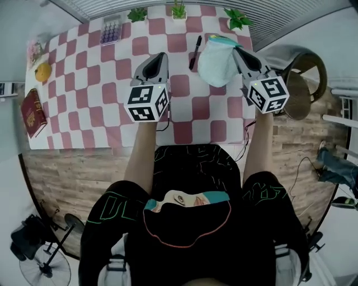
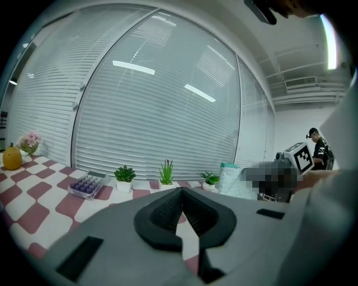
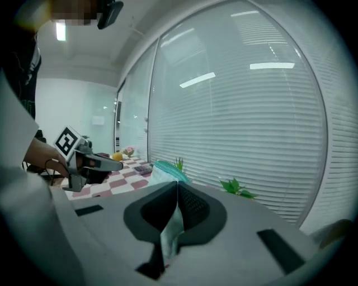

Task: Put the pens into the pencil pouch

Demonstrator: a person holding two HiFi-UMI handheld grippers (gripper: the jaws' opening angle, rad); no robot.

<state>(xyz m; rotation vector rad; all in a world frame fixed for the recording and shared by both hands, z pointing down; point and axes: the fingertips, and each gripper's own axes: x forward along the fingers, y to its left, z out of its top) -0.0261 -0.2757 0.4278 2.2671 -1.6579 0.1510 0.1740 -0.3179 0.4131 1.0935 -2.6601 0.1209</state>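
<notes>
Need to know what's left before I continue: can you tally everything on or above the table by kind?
Pen: 1
Pencil pouch: 1
Potted plant: 3
Calculator: 1
Book: 1
Yellow fruit: 1
Flower bunch: 1
Total: 9

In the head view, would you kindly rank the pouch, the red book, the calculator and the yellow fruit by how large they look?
1. pouch, though it is held above the table, nearer the camera, which flatters it
2. red book
3. calculator
4. yellow fruit
</notes>
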